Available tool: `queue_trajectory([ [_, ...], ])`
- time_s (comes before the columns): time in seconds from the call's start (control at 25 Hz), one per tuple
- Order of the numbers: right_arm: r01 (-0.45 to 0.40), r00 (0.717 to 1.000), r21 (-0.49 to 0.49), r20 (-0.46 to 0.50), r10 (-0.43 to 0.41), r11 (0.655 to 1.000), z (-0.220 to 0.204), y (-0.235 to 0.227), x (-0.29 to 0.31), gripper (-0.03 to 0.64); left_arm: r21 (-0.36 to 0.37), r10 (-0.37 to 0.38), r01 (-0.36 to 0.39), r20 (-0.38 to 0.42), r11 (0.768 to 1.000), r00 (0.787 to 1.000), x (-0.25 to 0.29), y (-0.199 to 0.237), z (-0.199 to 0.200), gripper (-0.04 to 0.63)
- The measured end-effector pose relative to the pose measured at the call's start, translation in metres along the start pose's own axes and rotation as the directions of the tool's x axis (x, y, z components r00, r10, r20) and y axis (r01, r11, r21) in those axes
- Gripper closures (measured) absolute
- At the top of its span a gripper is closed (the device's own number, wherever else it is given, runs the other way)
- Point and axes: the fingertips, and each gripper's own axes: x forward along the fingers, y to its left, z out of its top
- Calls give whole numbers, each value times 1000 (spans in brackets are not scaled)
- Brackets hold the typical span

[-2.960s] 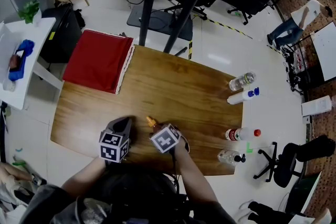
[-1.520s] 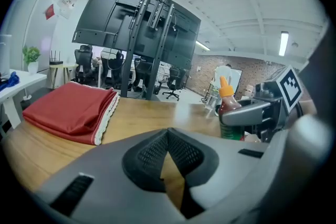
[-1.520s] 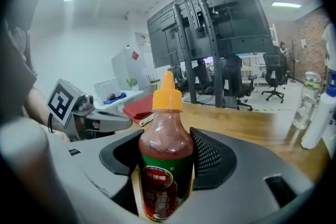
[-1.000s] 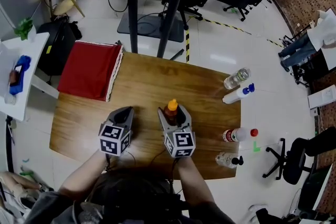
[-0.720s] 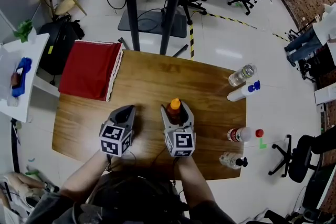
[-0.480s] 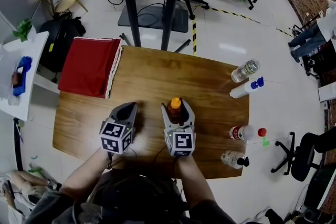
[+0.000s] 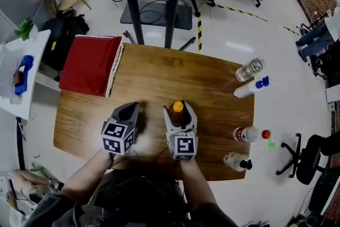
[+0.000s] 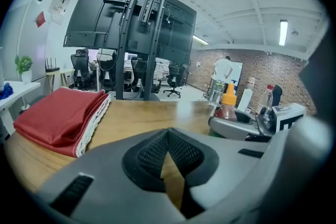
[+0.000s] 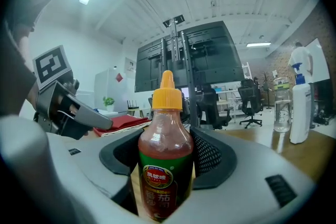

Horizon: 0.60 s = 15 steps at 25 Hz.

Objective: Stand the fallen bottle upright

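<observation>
**On the counter's near side: sauce bottle upright in your right tongs**

Between the pads of your right tongs (image 7: 177, 108) stands the sauce bottle (image 9: 166, 160), and the jaws are closed on its body from both sides, about half open around its width. It is upright, with its orange cap (image 9: 167, 93) on top and its green label facing the right gripper view. Your tongs hide its base, so you cannot tell whether it rests on the wooden counter (image 7: 159, 74) or hangs just above it. From the head view it sits over the near middle of the counter, just ahead of your hands.

Your left tongs (image 8: 168, 135) are closed, pad tips meeting with nothing between them. They hover just beside the right pair, on its left, near the counter's front edge and angled down toward the wood.

At the counter's far left corner lies a folded red cloth (image 7: 90, 64), partly over the edge. Along the right edge, well apart from both tongs, are four more bottles: a clear bottle (image 7: 249, 69), a white spray bottle (image 7: 248, 88) with a blue top, a red-capped bottle (image 7: 245, 134) and a black-topped bottle (image 7: 234, 160). The right gripper view shows the clear one and the sprayer upright.
</observation>
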Motion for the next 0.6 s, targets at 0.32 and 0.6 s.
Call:
queue_trajectory([
  [0.32, -9, 1000, -27, -6, 9, 1000, -2, 8, -16, 333, -9, -3, 3, 1, 1000, 1000, -5, -7, -3, 572],
  [0.6, -12, 1000, -35, -28, 11, 999, -4, 16, -20, 331, -29, -8, 8, 8, 1000, 1000, -17, -10, -6, 572],
])
